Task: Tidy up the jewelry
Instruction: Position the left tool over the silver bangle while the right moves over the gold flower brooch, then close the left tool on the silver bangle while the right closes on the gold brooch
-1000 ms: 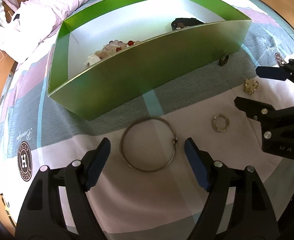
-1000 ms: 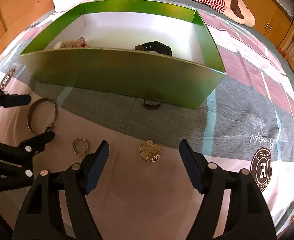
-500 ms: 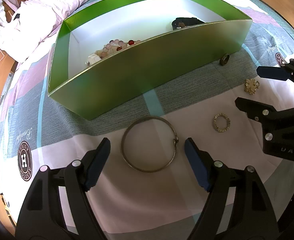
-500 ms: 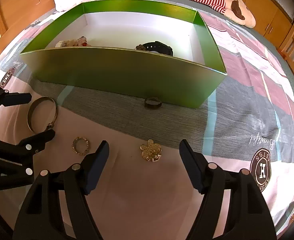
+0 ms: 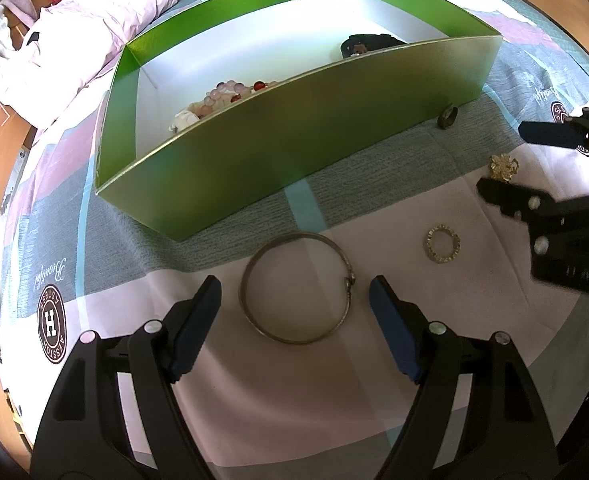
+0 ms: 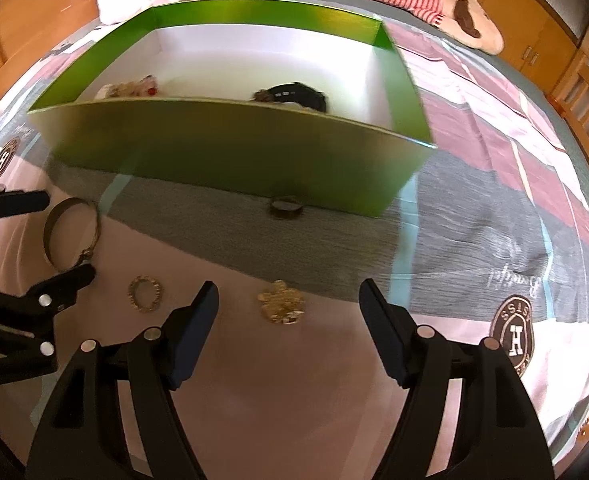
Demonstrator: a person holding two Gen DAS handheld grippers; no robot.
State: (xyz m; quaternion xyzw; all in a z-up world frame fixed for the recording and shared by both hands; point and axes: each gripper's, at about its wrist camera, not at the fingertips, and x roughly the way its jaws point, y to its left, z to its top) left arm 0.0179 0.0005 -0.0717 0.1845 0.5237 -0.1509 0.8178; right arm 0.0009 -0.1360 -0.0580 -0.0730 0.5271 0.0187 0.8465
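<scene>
The left gripper [image 5: 294, 300] is spread wide and empty, with a silver bangle [image 5: 297, 288] lying flat on the bedspread directly between and just ahead of its fingertips. To its right a small beaded ring [image 5: 443, 244] sits between the two tools. The right gripper [image 6: 288, 308], also spread wide and empty, has a gold flower brooch [image 6: 282, 302] centred between its fingertips, the green box [image 6: 230, 148] straight ahead beyond it.

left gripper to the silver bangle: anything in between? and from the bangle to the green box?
Nothing visible lies between the open left gripper and the bangle, which rests on the bedspread framed by the fingers. Toward the box, only its near wall stands in the way: the bangle has to clear that rim. The small ring lies off to the right.
</scene>
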